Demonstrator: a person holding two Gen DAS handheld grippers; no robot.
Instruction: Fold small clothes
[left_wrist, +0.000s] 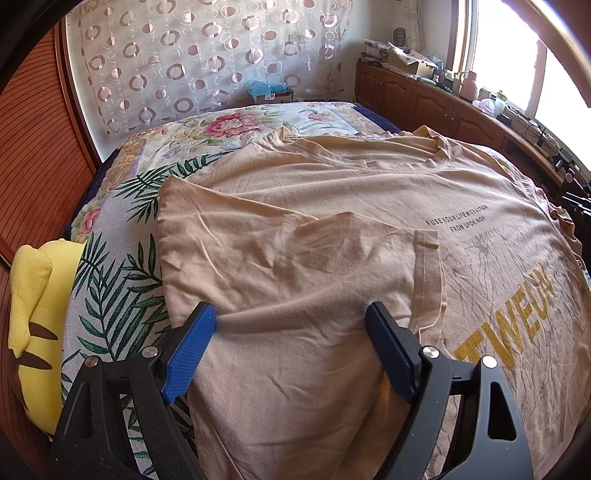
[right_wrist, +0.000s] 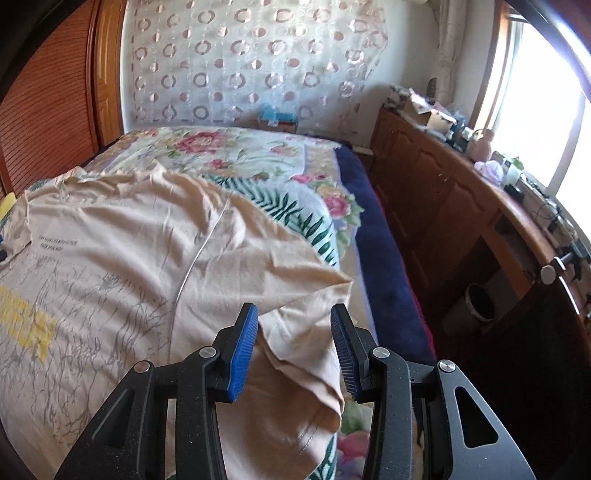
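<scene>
T-shirt (left_wrist: 332, 192) on bed — sleeve folds between both parted tools, left (left_wrist: 291, 314) and right (right_wrist: 294, 314), ungripped.

T-shirt (left_wrist: 332, 192) flat on bed (left_wrist: 122, 280); plush toy (left_wrist: 37, 314) left.

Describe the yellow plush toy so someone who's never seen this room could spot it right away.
Start at the bed with its leaf-and-flower cover. Go to the edge nearest the slatted wooden wall; the plush toy is there, beside the tan T-shirt. It is the only bright yellow thing with dark brown stripes.
</scene>
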